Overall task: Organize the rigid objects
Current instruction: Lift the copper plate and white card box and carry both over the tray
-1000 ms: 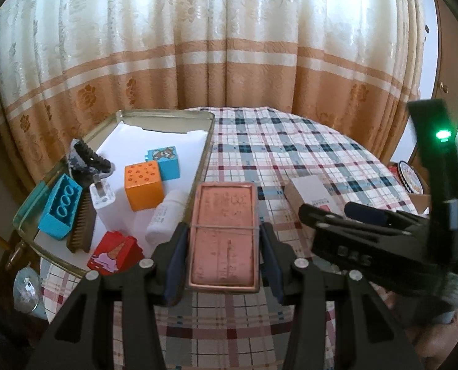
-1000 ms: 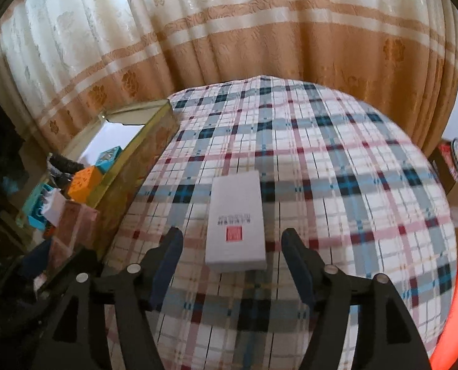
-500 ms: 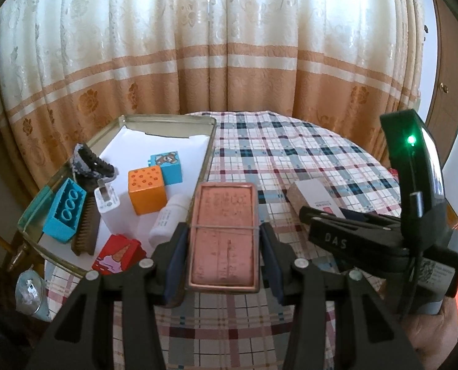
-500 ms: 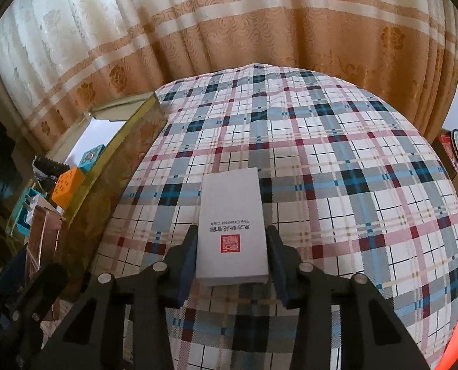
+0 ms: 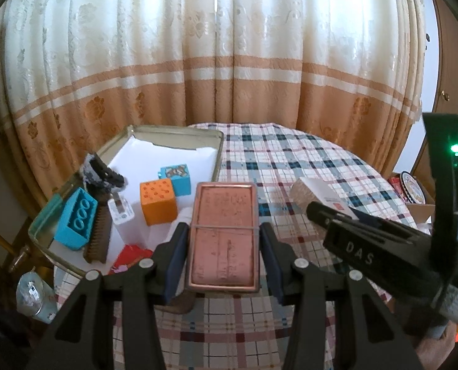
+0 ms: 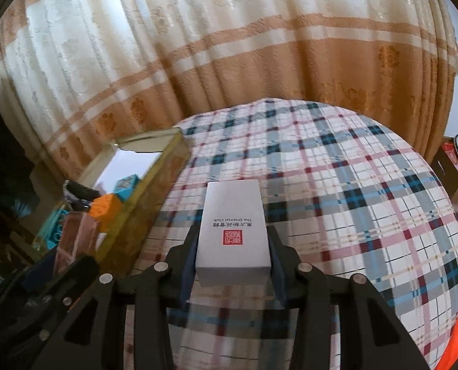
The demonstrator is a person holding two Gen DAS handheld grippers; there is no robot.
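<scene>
My left gripper (image 5: 223, 240) is shut on a flat pink tin (image 5: 224, 234) with a rubber band round it, held above the table's near left, beside the metal tray (image 5: 179, 129). My right gripper (image 6: 232, 243) is shut on a white box (image 6: 233, 225) with a red seal, its pads pressing both long sides just above the plaid tablecloth (image 6: 337, 191). From the left wrist view the white box (image 5: 321, 192) and the right gripper's body (image 5: 368, 246) appear at the right. The pink tin (image 6: 77, 234) shows at the left of the right wrist view.
The tray (image 6: 155, 182) holds an orange block (image 5: 158, 205), a light blue picture block (image 5: 176, 177), a blue stud brick (image 5: 76, 223), a brush (image 5: 97, 240), a red block (image 5: 130, 254), a white bottle and a dark ring-shaped item (image 5: 101, 172). Curtains hang behind the round table.
The right gripper closed around the white box and now grips it, lifted slightly. The left gripper kept hold of the pink tin and barely moved.
</scene>
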